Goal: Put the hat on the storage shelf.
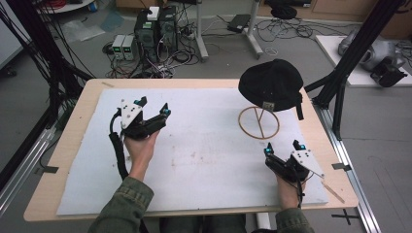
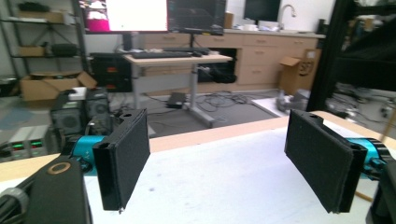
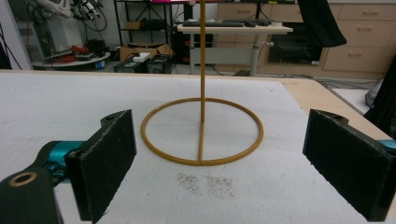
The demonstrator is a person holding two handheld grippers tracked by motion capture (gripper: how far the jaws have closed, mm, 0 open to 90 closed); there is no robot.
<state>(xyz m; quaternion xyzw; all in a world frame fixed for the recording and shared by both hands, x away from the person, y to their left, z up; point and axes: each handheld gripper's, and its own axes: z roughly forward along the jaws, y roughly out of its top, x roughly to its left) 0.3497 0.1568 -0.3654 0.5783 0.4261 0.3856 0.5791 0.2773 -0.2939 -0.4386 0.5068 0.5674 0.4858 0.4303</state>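
From where I stood, nothing was in hand yet. A black knitted cap (image 1: 272, 83) sat on top of a thin brass-coloured wire stand (image 1: 258, 123), a ring base with an upright rod, out at about one o'clock on the white felt mat (image 1: 204, 155) that covered the pale wooden table (image 1: 68, 131).

The right gripper (image 1: 283, 148) hovered at about four o'clock, just short of the stand's ring, its jaws spread wide with nothing between them. In the right gripper view the rod (image 3: 202, 60) rose straight ahead between the two black pads (image 3: 105, 161), and a dark edge of the cap hung at the top of the picture.

The left gripper (image 1: 153, 106) was held up at about ten o'clock, well apart from the cap, its jaws also wide and empty, pointing past the far table edge.

I judged this to be the approach before taking the cap. The next move would call for the right gripper to rise and travel towards twelve, then close on the cap's soft rim without knocking the light stand. The left might steady the ring.
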